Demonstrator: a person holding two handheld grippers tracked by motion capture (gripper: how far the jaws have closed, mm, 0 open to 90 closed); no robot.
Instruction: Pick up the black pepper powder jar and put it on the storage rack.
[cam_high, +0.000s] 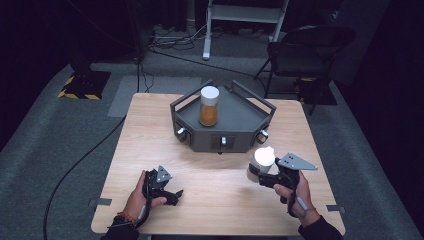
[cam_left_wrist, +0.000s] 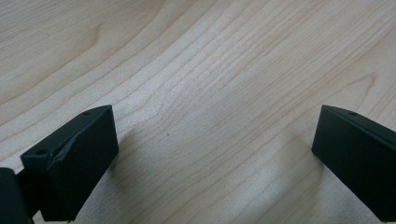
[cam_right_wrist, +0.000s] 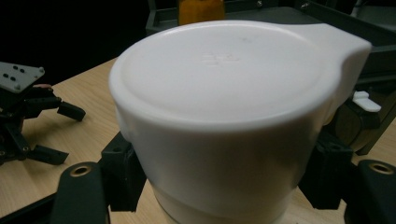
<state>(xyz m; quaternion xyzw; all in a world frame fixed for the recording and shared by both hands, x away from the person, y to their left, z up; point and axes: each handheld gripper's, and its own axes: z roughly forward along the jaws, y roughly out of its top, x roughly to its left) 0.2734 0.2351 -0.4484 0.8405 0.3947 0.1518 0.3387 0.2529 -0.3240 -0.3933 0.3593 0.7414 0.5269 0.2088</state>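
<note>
White lidded container (cam_right_wrist: 233, 116) close against the lens in the right gripper view, clamped between the jaws of the right gripper (cam_high: 261, 173), held above the wooden table (cam_high: 215, 200) just in front of the grey tray (cam_high: 235, 117). Orange-filled jar (cam_high: 209, 106) stands upright in the tray. Left gripper (cam_high: 172, 195) rests on the table, jaws spread wide, nothing between them.
</note>
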